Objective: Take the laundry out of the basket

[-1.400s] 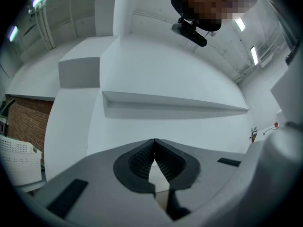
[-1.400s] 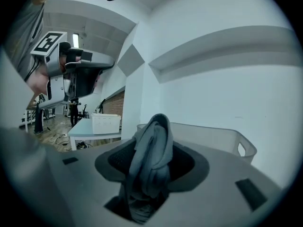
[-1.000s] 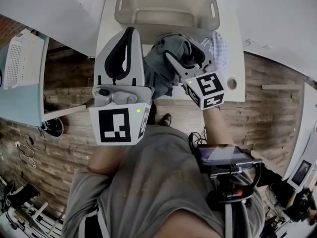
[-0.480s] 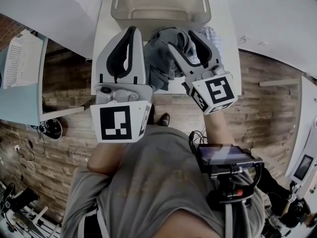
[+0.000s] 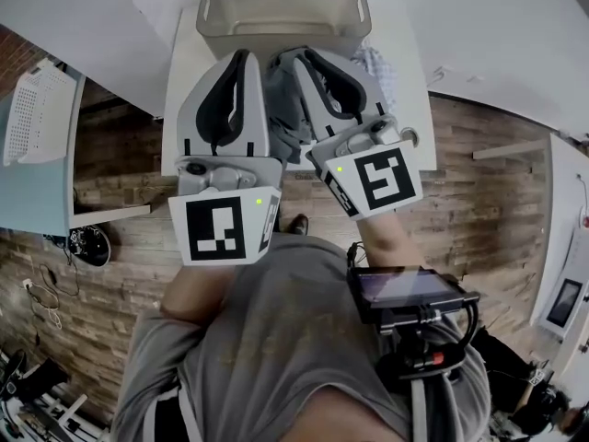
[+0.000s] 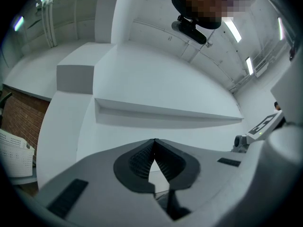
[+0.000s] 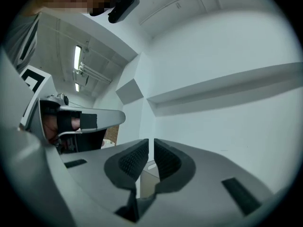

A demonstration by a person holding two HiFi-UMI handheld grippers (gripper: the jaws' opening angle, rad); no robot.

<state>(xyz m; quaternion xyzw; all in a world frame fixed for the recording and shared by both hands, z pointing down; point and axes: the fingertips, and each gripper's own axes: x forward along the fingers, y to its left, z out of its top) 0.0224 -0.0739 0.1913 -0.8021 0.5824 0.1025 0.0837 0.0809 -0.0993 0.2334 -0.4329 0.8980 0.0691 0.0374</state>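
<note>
The pale plastic basket (image 5: 276, 7) stands at the far end of the white table (image 5: 409, 109), and what I see of its inside is bare. A grey garment (image 5: 283, 113) lies heaped on the table just in front of it, mostly hidden behind my two grippers. A light patterned cloth (image 5: 375, 63) peeks out at its right. My left gripper (image 5: 241, 55) (image 6: 154, 141) is raised with its tips touching and nothing between them. My right gripper (image 5: 306, 55) (image 7: 150, 143) is raised beside it; its jaws are closing, a narrow slit is left, and nothing is between them.
A white perforated bin (image 5: 32, 109) stands on a pale surface at the left. Wood-plank floor (image 5: 479, 182) surrounds the table. A small round fitting (image 5: 409, 136) sits near the table's right front corner. A phone rig (image 5: 409, 288) hangs on the person's chest.
The right gripper lifted off the grey garment, swung left next to the left gripper, and its wide-open jaws came almost together. The left gripper barely moved.
</note>
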